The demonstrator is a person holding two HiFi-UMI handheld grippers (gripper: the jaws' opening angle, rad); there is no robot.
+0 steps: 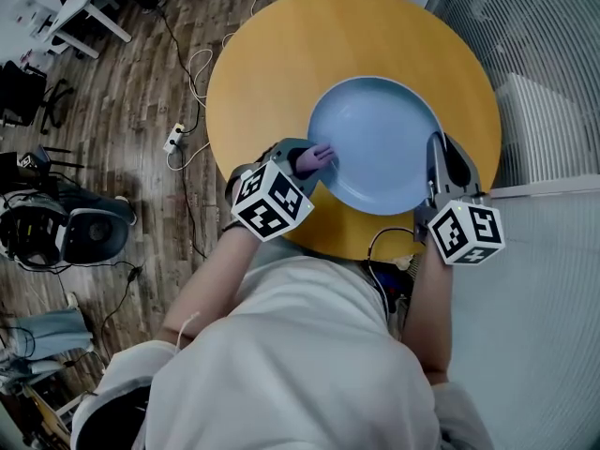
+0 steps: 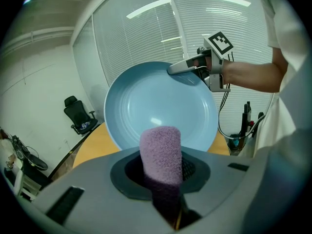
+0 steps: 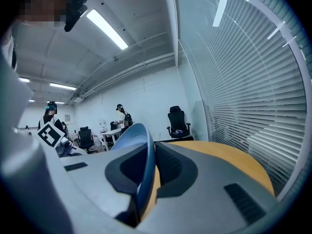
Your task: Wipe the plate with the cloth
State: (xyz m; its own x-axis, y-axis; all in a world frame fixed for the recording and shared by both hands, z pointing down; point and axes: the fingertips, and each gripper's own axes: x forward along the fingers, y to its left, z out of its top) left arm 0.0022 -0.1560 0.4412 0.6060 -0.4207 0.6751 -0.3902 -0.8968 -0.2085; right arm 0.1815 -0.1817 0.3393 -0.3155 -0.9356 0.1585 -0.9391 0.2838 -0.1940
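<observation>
**— What is your left tool holding?**

— My left tool is clamped on the cloth, a mauve, fuzzy roll. In the left gripper view the cloth stands up out of the jaws, with its rounded end pointing at the plate.

**— And the right one?**

— My right tool is closed on the plate. Its jaws pinch the rim on my right side, one on each face. In the right gripper view I see the plate edge-on, a thin blue curve running up from between the jaws.

**— Where does the plate sit, then?**

— It is over the near part of the round yellow surface, tilted so that its hollow side faces the cloth. I cannot tell whether its lower edge rests on the surface, because my left tool's body hides that part.

**— Is the cloth on the plate?**

— From the head view, the cloth's end lies at the plate's left rim, opposite my right tool. I cannot tell whether it presses on the rim or is just beside it.

**— Anything else around?**

— White blinds run along my right. A black office chair stands beyond the surface. Cables trail over the wooden floor to my left.
</observation>
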